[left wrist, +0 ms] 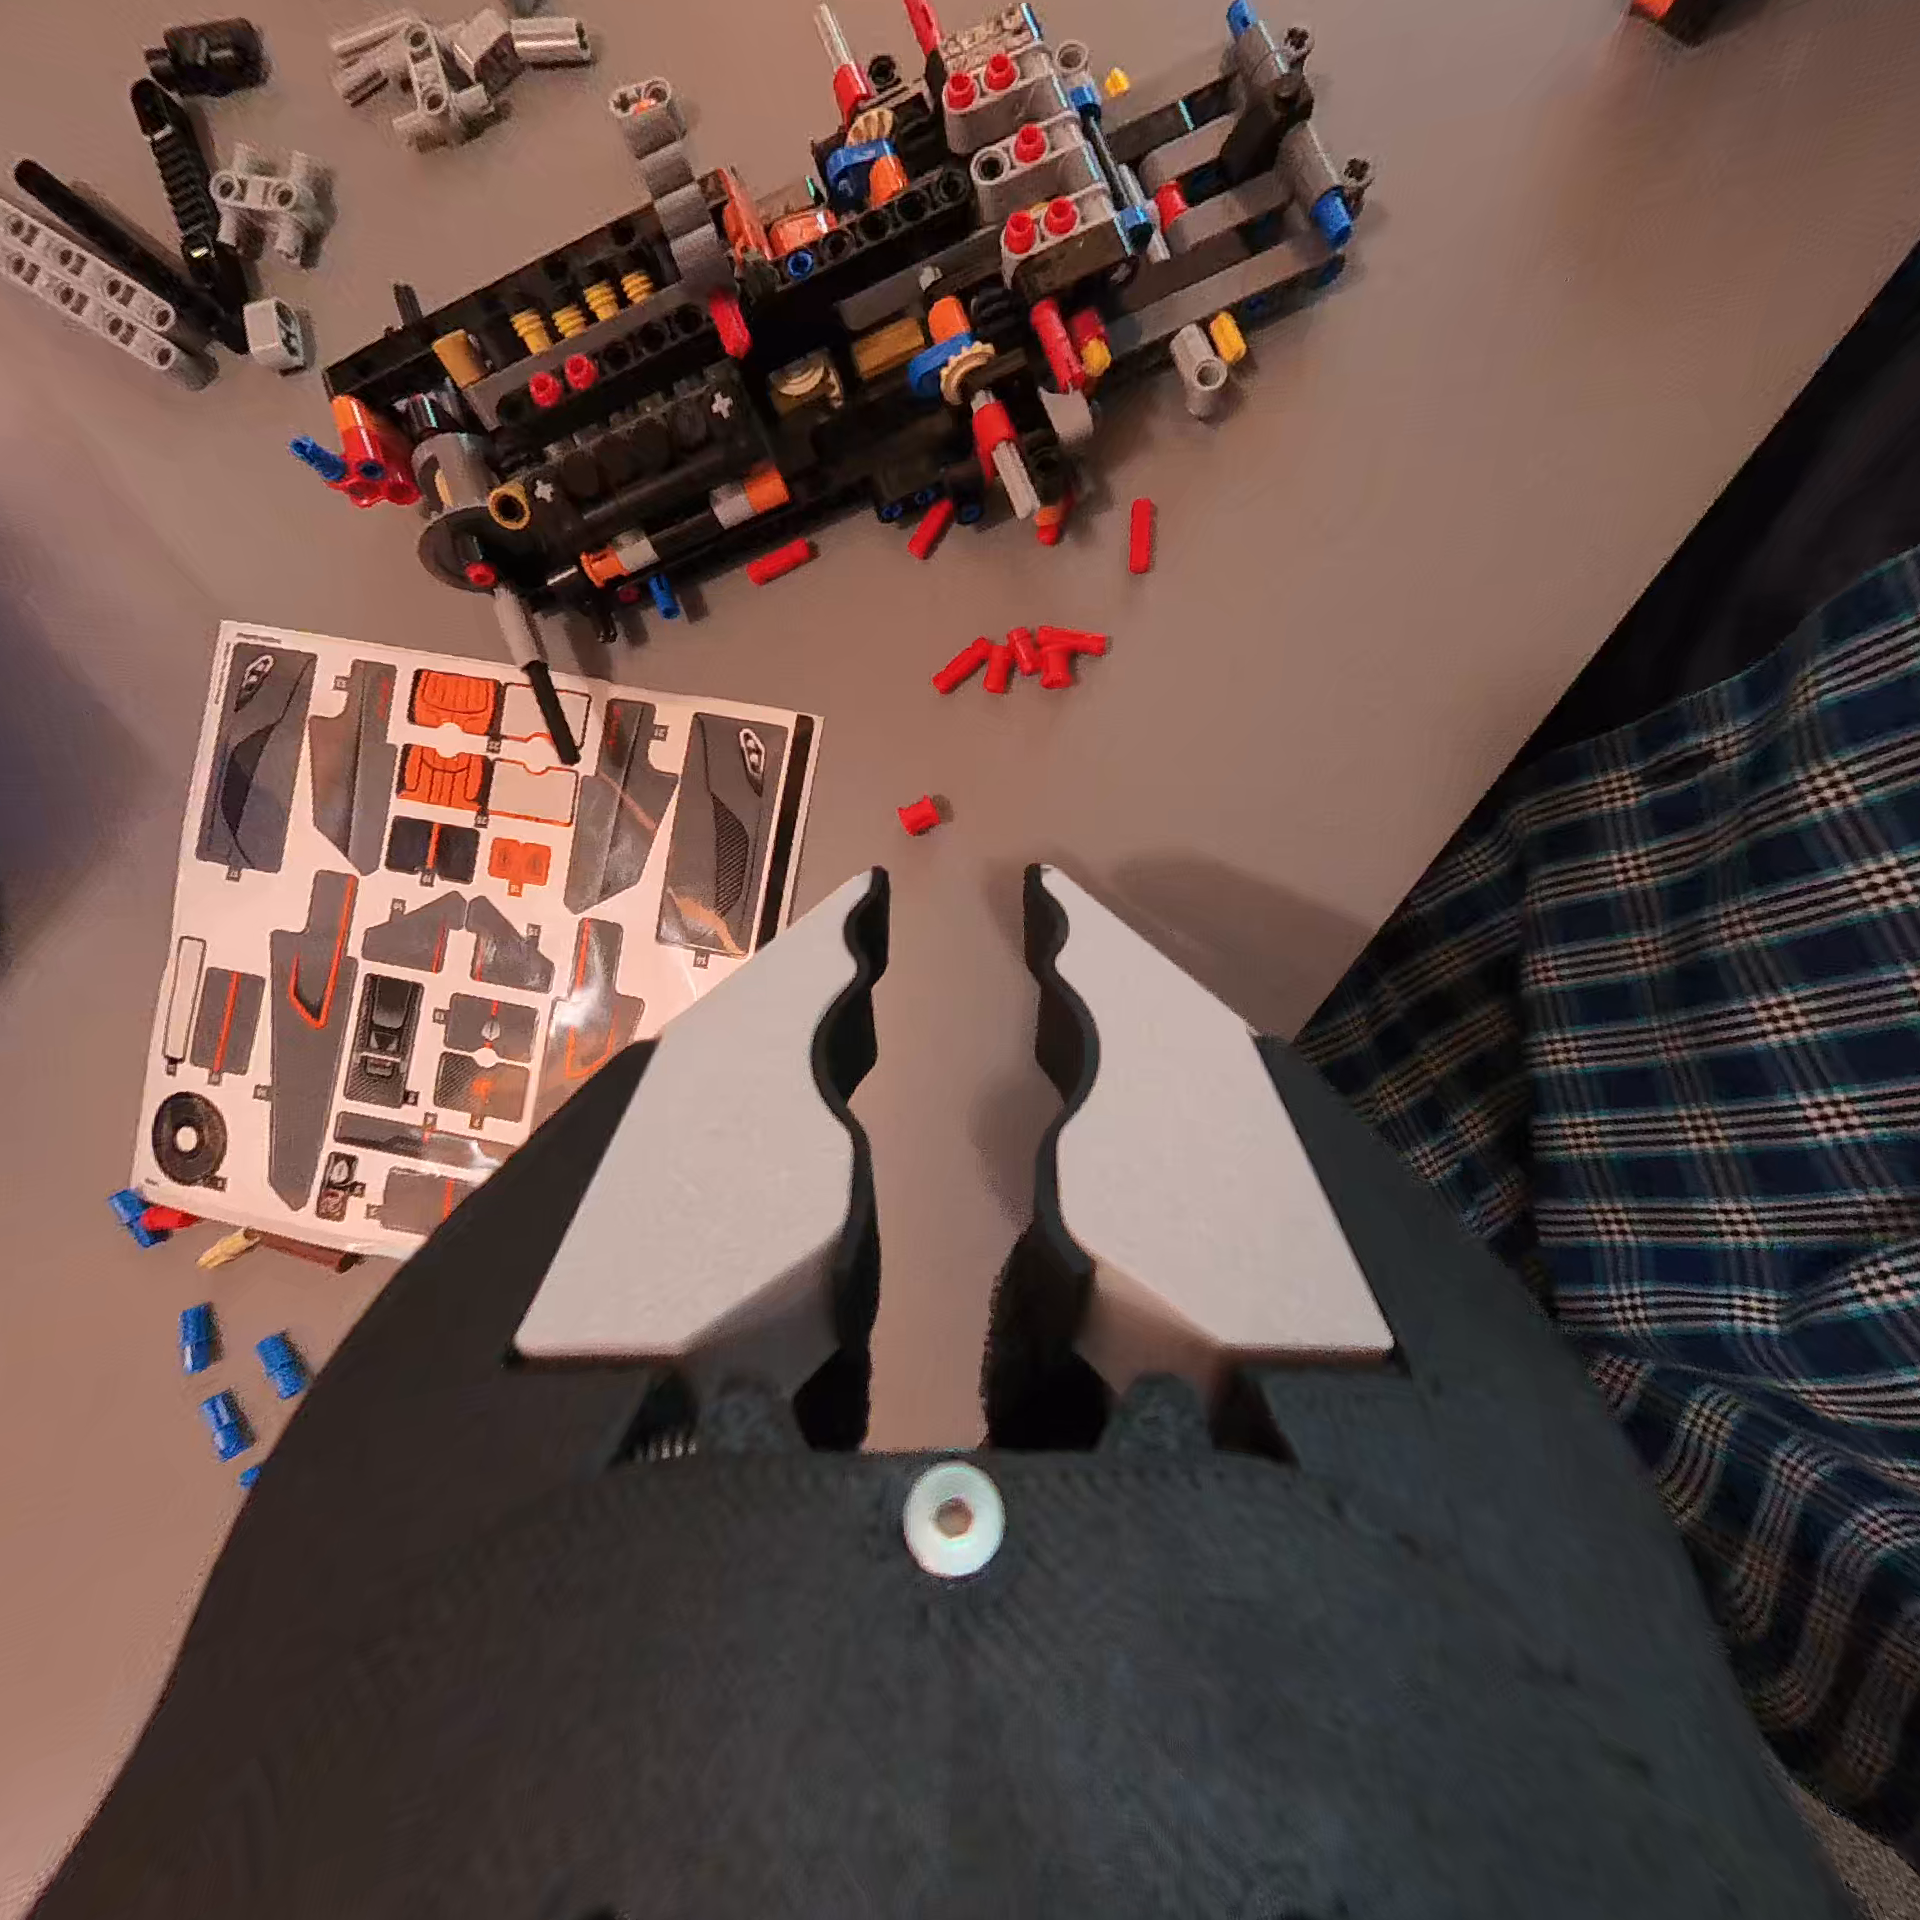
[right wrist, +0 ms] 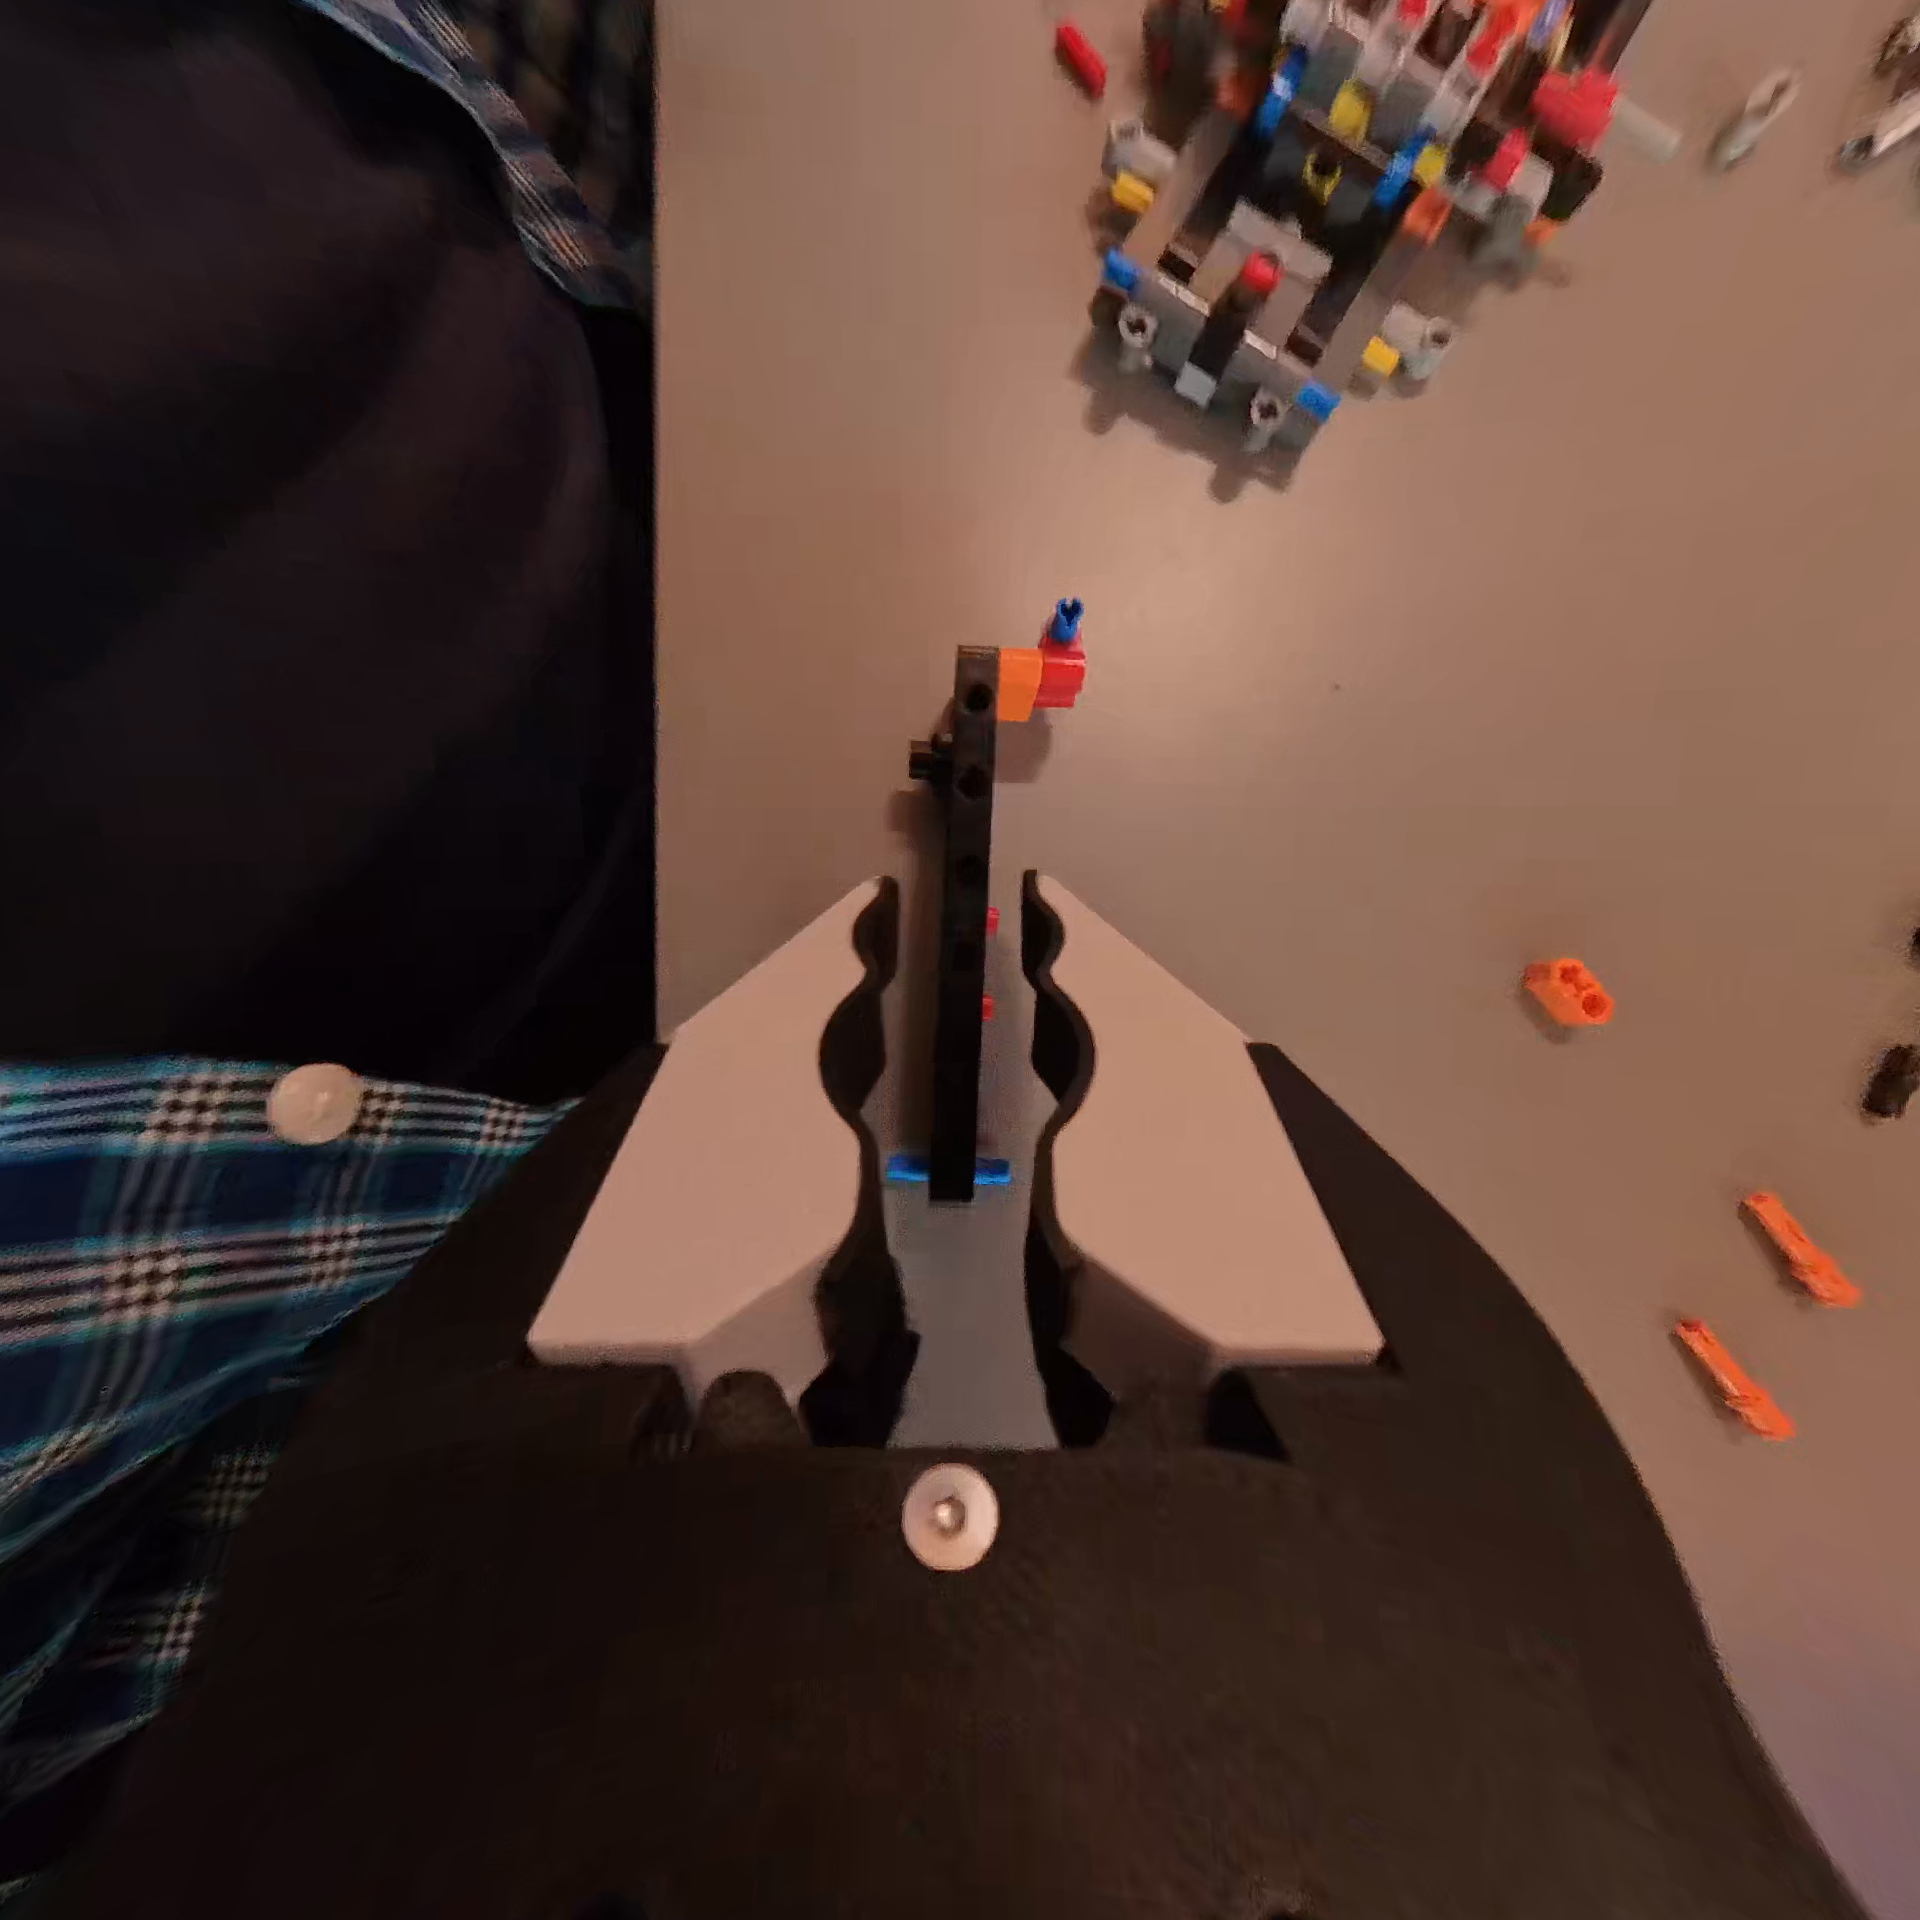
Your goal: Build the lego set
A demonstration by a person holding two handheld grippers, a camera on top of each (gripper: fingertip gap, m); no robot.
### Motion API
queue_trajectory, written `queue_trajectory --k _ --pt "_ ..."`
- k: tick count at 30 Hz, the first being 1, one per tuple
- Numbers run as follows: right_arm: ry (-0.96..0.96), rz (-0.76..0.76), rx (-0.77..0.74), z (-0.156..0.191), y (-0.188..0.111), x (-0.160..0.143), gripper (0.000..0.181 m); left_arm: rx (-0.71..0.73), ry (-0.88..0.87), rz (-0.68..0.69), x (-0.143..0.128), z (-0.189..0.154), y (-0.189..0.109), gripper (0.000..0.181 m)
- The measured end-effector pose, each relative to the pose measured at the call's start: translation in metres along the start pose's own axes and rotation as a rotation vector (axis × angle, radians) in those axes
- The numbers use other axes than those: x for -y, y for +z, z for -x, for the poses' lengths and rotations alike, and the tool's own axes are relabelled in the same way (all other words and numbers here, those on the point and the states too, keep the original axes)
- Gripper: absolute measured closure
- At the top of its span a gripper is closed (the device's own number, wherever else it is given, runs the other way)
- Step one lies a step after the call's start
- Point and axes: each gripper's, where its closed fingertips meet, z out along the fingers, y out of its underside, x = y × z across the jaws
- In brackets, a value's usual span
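A large, partly built lego chassis in black, grey, red, blue and yellow lies on the grey table; it shows blurred in the right wrist view. My left gripper is open and empty above bare table, just below a single red bush. My right gripper is shut on a black holed beam, held on edge between the jaws. The beam carries an orange and red piece with a blue pin at its far end and a blue pin near its close end.
A sticker sheet lies left of my left gripper. Loose red pins, blue pins, and grey and black parts are scattered around. Orange parts lie at the right. A person's plaid shirt borders the table edge. Some 30 cm of space lies between my two pairs of fingers. About 4 cm separates my left fingertips from the single red bush.
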Motion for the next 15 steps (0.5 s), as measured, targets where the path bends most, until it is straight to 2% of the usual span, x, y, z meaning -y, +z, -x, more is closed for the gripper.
queue_trajectory --k 1,7,12,15 --pt "0.003 0.027 -0.003 -0.002 0.005 -0.004 0.169 -0.007 -0.005 -0.006 0.000 -0.001 0.001 0.156" --pt "0.051 0.015 -0.005 -0.008 0.015 -0.002 0.174 -0.003 -0.021 -0.018 -0.002 0.002 0.004 0.157" --pt "0.186 0.000 -0.077 -0.044 0.014 -0.006 0.174 0.005 -0.041 -0.067 0.006 0.005 0.000 0.158" --pt "0.196 0.002 -0.088 -0.055 0.015 -0.006 0.172 0.003 -0.045 -0.081 0.008 0.004 0.000 0.157"
